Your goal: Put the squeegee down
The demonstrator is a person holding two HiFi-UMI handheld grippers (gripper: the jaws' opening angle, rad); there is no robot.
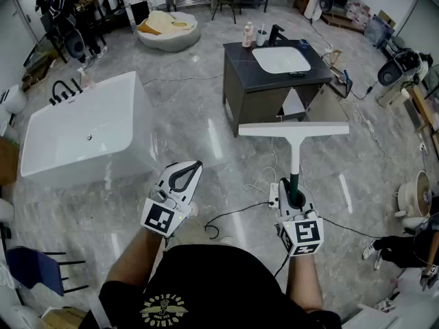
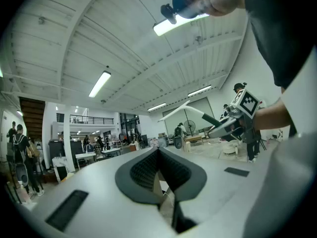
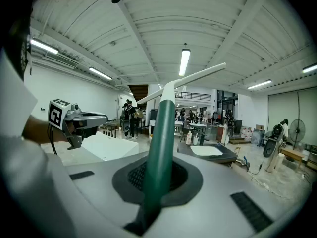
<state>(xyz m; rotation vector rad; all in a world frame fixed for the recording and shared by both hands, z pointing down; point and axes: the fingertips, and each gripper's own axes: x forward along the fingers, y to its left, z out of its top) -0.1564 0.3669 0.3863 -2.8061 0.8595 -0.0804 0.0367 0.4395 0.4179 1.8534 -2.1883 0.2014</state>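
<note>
My right gripper (image 1: 294,192) is shut on the dark green handle of the squeegee (image 1: 295,157). The white shaft points away from me and ends in a wide white blade (image 1: 293,129), held in the air above the marble floor in front of the vanity. In the right gripper view the green handle (image 3: 161,143) runs up between the jaws of the right gripper (image 3: 157,175) to the blade (image 3: 190,78). My left gripper (image 1: 195,167) hovers level to the left, shut with nothing in it. Its pads (image 2: 141,175) meet at the tip. The squeegee (image 2: 190,109) also shows in the left gripper view.
A white bathtub (image 1: 82,136) stands at the left. A dark vanity with a white sink (image 1: 236,74) stands ahead. A power strip and cables (image 1: 273,196) lie on the floor under the squeegee. A fan (image 1: 394,67) stands at the right, and a blue chair (image 1: 34,269) at the lower left.
</note>
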